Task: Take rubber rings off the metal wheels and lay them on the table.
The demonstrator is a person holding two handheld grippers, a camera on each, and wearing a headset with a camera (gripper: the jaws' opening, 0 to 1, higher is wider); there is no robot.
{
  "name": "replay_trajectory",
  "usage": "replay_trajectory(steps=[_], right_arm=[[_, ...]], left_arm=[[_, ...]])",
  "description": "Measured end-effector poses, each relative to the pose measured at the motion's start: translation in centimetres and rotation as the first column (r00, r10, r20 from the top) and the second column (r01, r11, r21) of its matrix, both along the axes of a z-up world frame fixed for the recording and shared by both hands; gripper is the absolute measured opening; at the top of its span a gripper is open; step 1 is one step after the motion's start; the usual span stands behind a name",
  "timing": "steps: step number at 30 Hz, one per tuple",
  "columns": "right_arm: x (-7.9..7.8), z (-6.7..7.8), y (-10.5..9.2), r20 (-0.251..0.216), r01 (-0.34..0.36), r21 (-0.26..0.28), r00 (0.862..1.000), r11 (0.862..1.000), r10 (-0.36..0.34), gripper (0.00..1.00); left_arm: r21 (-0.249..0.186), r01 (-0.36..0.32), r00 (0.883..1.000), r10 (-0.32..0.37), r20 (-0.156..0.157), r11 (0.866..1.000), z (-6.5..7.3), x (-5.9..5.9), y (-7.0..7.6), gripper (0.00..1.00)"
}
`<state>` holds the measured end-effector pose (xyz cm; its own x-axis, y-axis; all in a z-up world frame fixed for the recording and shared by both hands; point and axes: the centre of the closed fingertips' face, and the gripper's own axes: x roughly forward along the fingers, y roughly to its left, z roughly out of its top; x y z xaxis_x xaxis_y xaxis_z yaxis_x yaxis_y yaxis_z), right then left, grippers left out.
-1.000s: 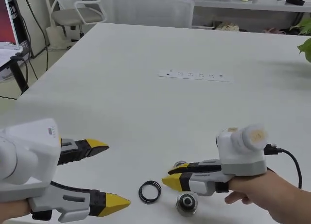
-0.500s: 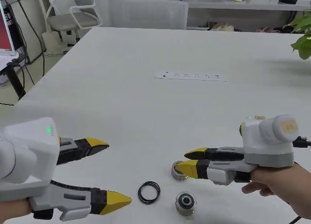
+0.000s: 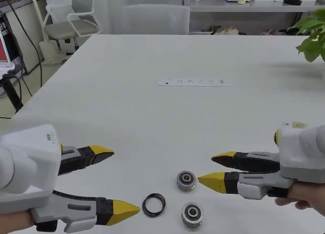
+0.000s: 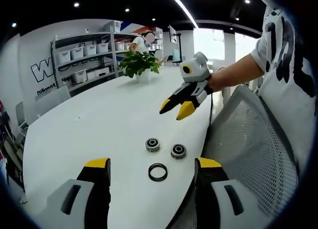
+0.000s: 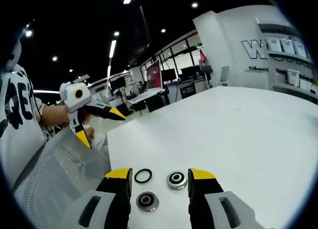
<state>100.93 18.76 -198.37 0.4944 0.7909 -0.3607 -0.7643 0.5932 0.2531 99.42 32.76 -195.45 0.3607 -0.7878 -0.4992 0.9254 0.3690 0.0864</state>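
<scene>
Two small metal wheels [image 3: 186,179] [image 3: 192,214] lie flat near the front edge of the white table [image 3: 152,112]. A thin black rubber ring [image 3: 153,204] lies on the table just left of them. My right gripper [image 3: 213,168] is open, its yellow tips a short way right of the farther wheel, touching nothing. My left gripper [image 3: 116,181] is open wide, left of the ring, and holds nothing. In the left gripper view the ring [image 4: 158,171] and both wheels [image 4: 152,144] [image 4: 178,150] lie ahead of the jaws. In the right gripper view the wheels [image 5: 176,180] [image 5: 147,200] and ring [image 5: 143,176] lie between the jaws.
A white power strip [image 3: 195,82] lies flat at mid-table. Green plant leaves [image 3: 311,41] hang in at the far right. Office chairs [image 3: 71,21] stand beyond the far-left corner. A mesh chair back [image 4: 248,139] stands close to the table's near edge.
My right gripper has drawn back to the right, off the farther wheel, and its jaws have opened. That wheel now lies in plain sight. The left gripper has stayed put.
</scene>
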Motion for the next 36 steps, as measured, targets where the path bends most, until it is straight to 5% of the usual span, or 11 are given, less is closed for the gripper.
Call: replay_trajectory(steps=[21,36], right_arm=[[-3.2,-0.2,-2.8,0.031,0.05,-0.056,0.998,0.997,-0.048,0.63],[-4.5,-0.9,-3.6,0.034,0.068,-0.084,0.997,0.994,-0.066,0.65]], left_arm=[[-0.004,-0.016,1.0,0.016,-0.007,1.0,-0.3,0.2,-0.2,0.69],[0.0,-0.037,0.999,0.037,-0.007,0.999,-0.9,0.4,0.1,0.71]])
